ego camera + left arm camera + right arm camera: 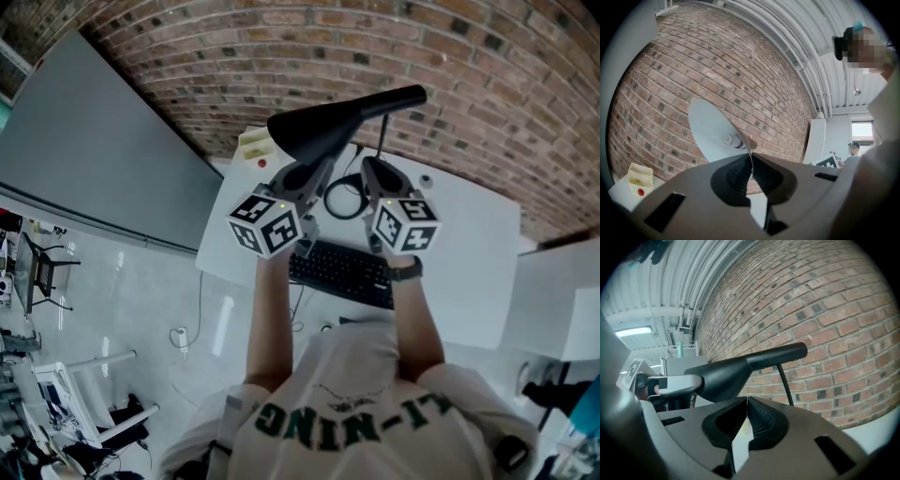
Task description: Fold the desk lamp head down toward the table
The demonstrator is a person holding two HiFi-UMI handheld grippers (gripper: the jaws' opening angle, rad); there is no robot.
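A: State of the left hand-held gripper (751, 161)?
B: Closed tight on the thin rim of the lamp head (711, 129), pinched between both pads. Held about level, aimed at the brick wall (693, 61).
A: And the right hand-held gripper (746, 401)?
B: Closed as well, pads together on nothing. Sitting just under the black lamp head, beside the left one.
A: Place of the lamp head?
B: Up in the air beyond the keyboard (342, 272), between it and the wall, well above the white tabletop (469, 253). Tilted, with the wide open side turned toward the left hand-held gripper, showing a bulb (731, 139) inside a pale lining. Not yet folded down.
A: Lamp arm (398, 97)?
B: Running from the head up and to the right, past the keyboard's middle, with a thin black stem (785, 380) dropping toward the tabletop.
A: Anything else around the keyboard?
B: Two forearms (272, 319) reaching out over it, one to each hand-held gripper. A loop of black cable (345, 199) just beyond the far edge, lying on the tabletop. A pale yellow box (253, 142) farther off, beyond the left end, close to the wall
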